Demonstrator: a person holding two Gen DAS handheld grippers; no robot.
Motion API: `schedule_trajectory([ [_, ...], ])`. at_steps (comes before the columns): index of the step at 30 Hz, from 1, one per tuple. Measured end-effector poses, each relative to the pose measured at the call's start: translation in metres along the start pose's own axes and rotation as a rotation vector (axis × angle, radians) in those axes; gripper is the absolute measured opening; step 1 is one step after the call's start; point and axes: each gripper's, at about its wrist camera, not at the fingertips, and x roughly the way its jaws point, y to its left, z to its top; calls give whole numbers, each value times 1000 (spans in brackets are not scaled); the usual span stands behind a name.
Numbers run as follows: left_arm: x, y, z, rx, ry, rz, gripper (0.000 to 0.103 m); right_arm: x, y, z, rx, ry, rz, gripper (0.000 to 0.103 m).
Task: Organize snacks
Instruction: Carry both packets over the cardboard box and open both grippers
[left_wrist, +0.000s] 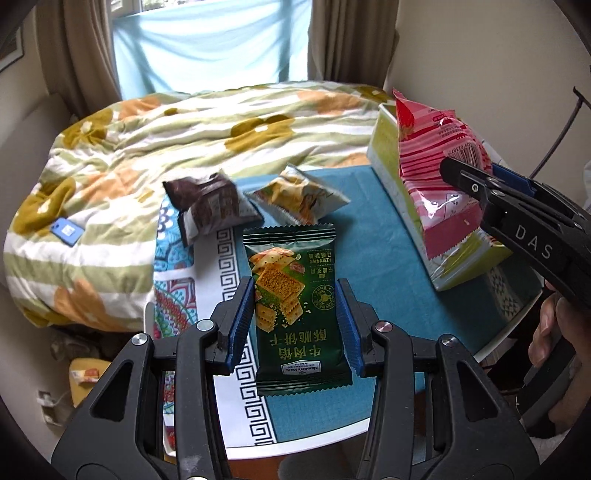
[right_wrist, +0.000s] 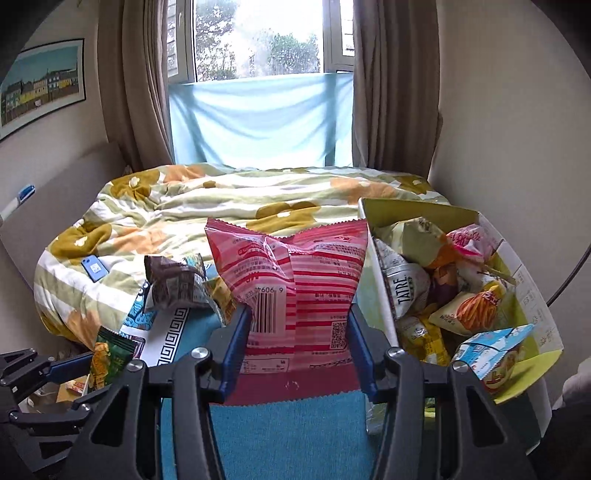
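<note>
1. My left tongs pinch a green cracker packet above the teal tablecloth.
2. My right tongs pinch a pink packet; the snack box sits just right.
3. Ahead: a floral duvet, then the curtained window.

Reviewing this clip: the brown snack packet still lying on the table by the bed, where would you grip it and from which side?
Take the brown packet across its puffed middle, coming down from above. It lies crumpled and tilted on the tablecloth, its far end against the quilt, with the yellow packet close to its right, so a low sideways approach looks crowded. The crimped ends look too flat to grip securely.
</note>
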Motion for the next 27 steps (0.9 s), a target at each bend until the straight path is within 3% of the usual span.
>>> schedule_trajectory([
  [6,-17,-38,41,61,-76,-33,40,-38,-34,17,82,-44,-20,47],
  [15,-5,-129,105,79,-150,-107,40,-67,-132,44,127,-105,-65,47],
  [20,28,-186,127,69,-120,-158,40,-68,-184,53,108,-99,-71,47],
  [27,88,-232,128,43,-15,-136,40,-54,-236,54,94,-52,-28,47],
])
